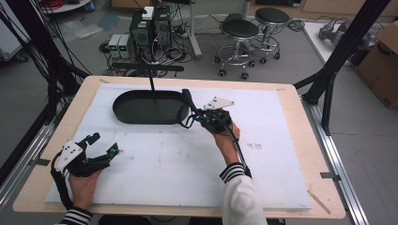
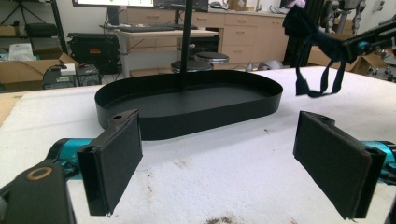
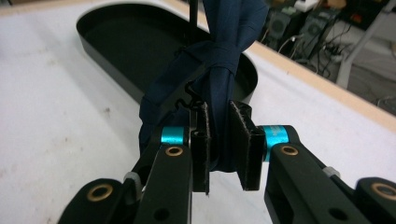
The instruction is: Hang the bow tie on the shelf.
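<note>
Fabric: dark navy cloth item (image 3: 224, 60), knotted at its middle with thin straps, clamped in the right hand-held gripper (image 3: 219, 144) and hanging ahead of and just above its jaws.
Right hand-held gripper state: jaws pinched almost together on a fold of the cloth, pads pressing it from both sides; in the high view it (image 1: 197, 115) sits beside the near right end of the tray.
Left hand-held gripper state: jaws spread wide with nothing between them (image 2: 219, 158); it rests low over the counter (image 2: 224, 186), well apart from the cloth.
Tray: black oval tray (image 3: 116, 42), shallow-walled, lying just beyond and to the left of the right jaws, with bare floor showing inside; a thin black post rises from it.
Step in hand: likely carrying the cloth over the tray's rim to lay it inside.
How to do it well: keep the pinch firm until the whole bundle, including the loose straps dangling below the jaws, has passed above the rim; a strap could snag the wall or trail outside.
Approach: move forward past the rim, then lower toward the tray floor, staying short of the post.
Release: part the jaws only once the cloth rests on the floor.
Left side: best kept where it is, out of the path.
</note>
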Demonstrator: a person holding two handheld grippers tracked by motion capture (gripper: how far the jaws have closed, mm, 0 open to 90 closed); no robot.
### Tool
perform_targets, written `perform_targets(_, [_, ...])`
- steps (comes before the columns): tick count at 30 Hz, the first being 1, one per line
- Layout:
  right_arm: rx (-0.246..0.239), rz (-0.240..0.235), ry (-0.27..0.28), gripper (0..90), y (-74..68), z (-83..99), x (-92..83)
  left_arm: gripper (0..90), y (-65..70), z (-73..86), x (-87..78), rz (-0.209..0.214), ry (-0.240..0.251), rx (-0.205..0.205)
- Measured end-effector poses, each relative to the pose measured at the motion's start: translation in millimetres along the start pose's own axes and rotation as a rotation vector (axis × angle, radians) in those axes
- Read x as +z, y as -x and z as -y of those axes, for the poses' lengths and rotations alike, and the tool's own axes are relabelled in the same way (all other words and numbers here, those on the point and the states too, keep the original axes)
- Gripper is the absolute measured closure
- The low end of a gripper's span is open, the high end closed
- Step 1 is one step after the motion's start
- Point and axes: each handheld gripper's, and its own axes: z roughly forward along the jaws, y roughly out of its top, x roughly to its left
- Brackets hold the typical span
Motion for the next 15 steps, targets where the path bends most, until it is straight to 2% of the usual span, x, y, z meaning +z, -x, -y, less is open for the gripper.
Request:
perform_targets(5, [-0.004, 0.014, 0.044, 78.4, -0.4, -3.0, -4.6, 15.8, 0.0, 0.0, 0.0, 0.000, 0.000, 0.000])
perform_targets(13, [-0.018, 0.029, 0.083, 78.4, -1.2, -9.3, -9.2, 15.8, 0.0, 0.0, 0.0, -0.001, 0.000, -0.003])
perform_targets(15, [-0.005, 0.032, 0.102, 78.4, -1.4, -13.4, -10.7, 15.9, -0.1, 0.0, -0.1, -0.001, 0.000, -0.003])
